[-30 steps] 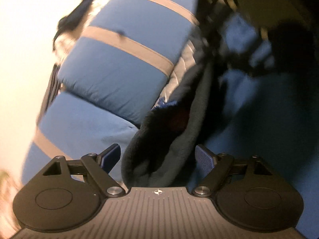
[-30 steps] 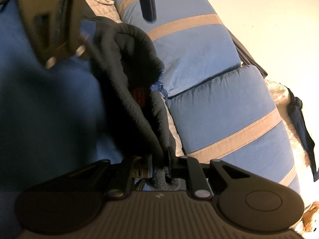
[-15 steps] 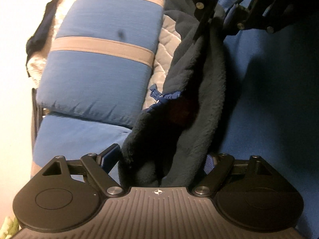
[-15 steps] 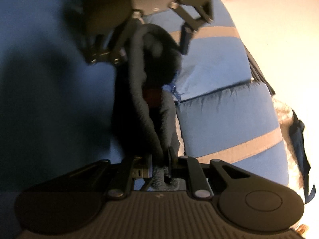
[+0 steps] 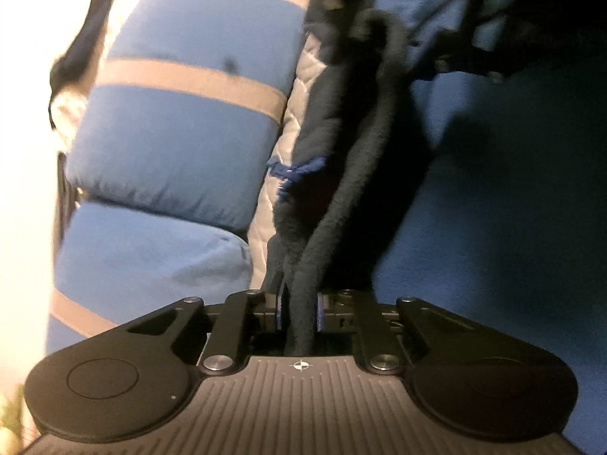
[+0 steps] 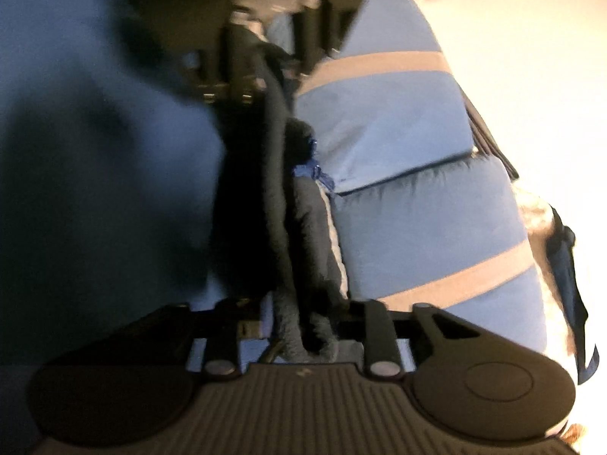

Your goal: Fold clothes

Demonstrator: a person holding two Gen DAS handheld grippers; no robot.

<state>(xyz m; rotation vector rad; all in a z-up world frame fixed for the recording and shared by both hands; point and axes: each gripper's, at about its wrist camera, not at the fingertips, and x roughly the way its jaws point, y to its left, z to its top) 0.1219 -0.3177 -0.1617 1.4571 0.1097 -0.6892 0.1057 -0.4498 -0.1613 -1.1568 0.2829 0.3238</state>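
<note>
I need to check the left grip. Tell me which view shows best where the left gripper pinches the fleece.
Left wrist view: the left gripper is shut on the dark fleece, sharp and close. The right wrist view shows it far, blurred and shadowed.

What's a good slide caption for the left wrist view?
Left hand-held gripper shut on a dark fleece garment, stretched toward the right hand-held gripper beside blue striped cushions.

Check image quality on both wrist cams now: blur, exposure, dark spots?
Left wrist: left gripper sharp, navy fleece garment and striped blue cushion slightly smeared; left edge blown out, blue surface at right in deep shadow. Right wrist: heavier motion blur overall, right gripper soft, fleece nearly black, upper right overexposed.
</note>
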